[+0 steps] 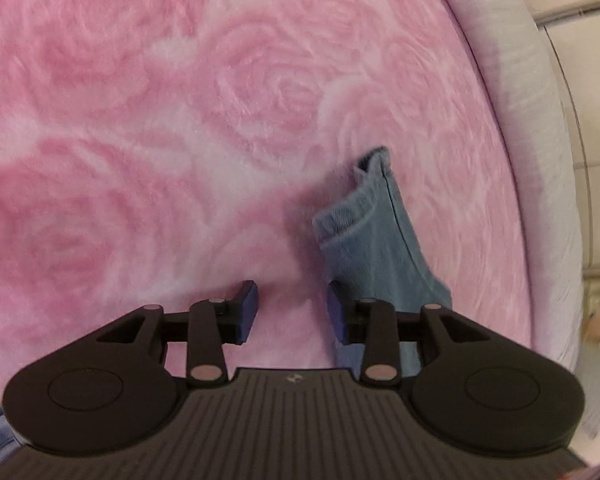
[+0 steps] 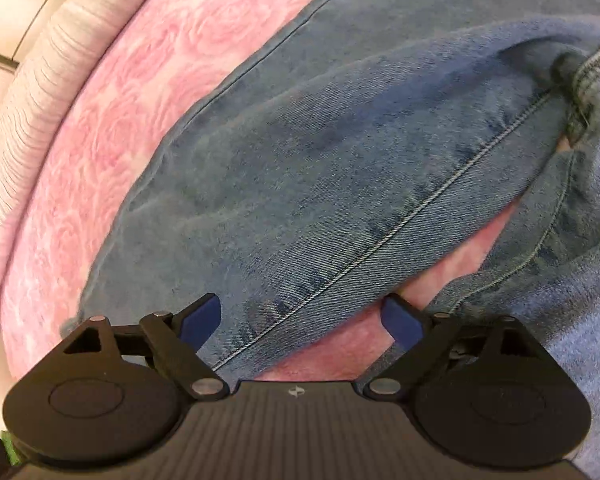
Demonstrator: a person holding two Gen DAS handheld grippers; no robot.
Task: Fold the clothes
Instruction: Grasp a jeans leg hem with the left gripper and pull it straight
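Note:
A pair of blue jeans lies on a pink rose-patterned blanket. In the left wrist view one jean leg end (image 1: 374, 236) with its hem lies on the blanket (image 1: 160, 128), just ahead and right of my left gripper (image 1: 292, 312), which is open and empty over the blanket. In the right wrist view the jeans (image 2: 320, 152) fill most of the frame, with the inseam running diagonally. My right gripper (image 2: 300, 322) is open, its jaws spread wide on either side of the leg's seamed edge, holding nothing.
The blanket covers a bed with a white ribbed mattress edge (image 1: 516, 80), also in the right wrist view (image 2: 32, 112). Beyond the edge are pale floor and furniture (image 1: 580, 8). A lighter blue-grey fabric (image 2: 580, 320) lies at the lower right.

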